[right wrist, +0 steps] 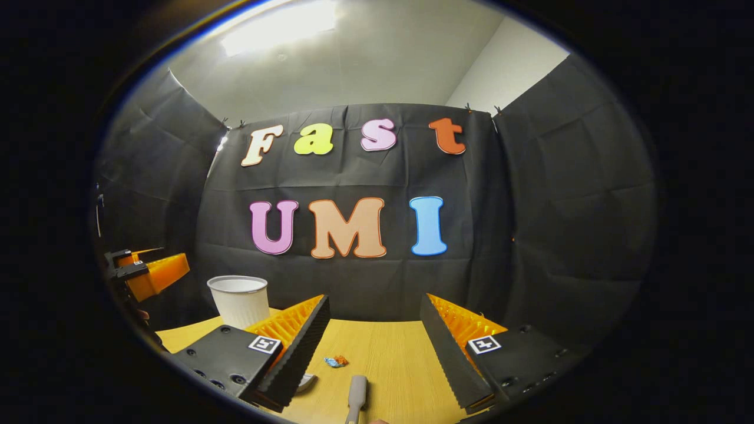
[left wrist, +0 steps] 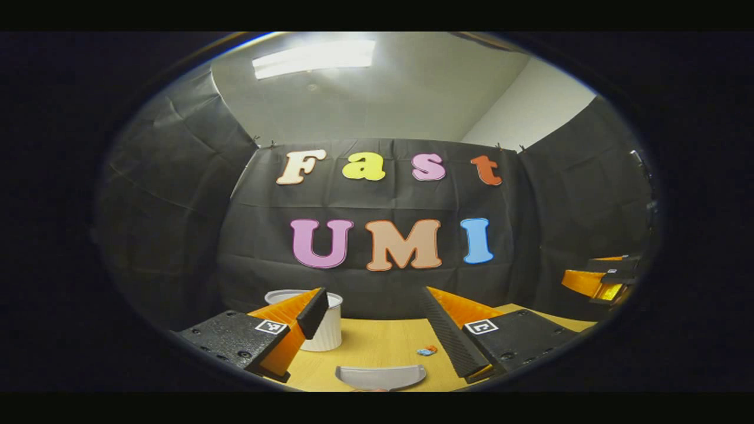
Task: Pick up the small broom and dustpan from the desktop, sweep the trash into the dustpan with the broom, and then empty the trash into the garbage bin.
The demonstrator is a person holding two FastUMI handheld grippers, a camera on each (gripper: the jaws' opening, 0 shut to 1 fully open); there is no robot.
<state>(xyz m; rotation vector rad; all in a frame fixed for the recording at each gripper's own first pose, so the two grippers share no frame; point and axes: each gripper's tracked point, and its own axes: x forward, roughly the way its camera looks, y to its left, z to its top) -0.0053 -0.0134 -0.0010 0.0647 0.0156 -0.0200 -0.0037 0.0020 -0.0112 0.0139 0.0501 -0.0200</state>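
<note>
You're at the pick-up; left gripper [left wrist: 377, 330] gaping above the dustpan [left wrist: 380, 377], right gripper [right wrist: 374, 347] spread over the broom handle [right wrist: 356, 397]; trash [right wrist: 337, 361] near the white bin [right wrist: 238, 300]; lower and clamp next.

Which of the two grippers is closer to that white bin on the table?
The left. In the left gripper view the white bin stands just beyond the left gripper, partly behind one finger. In the right gripper view it sits farther off, to the left of the right gripper.
</note>
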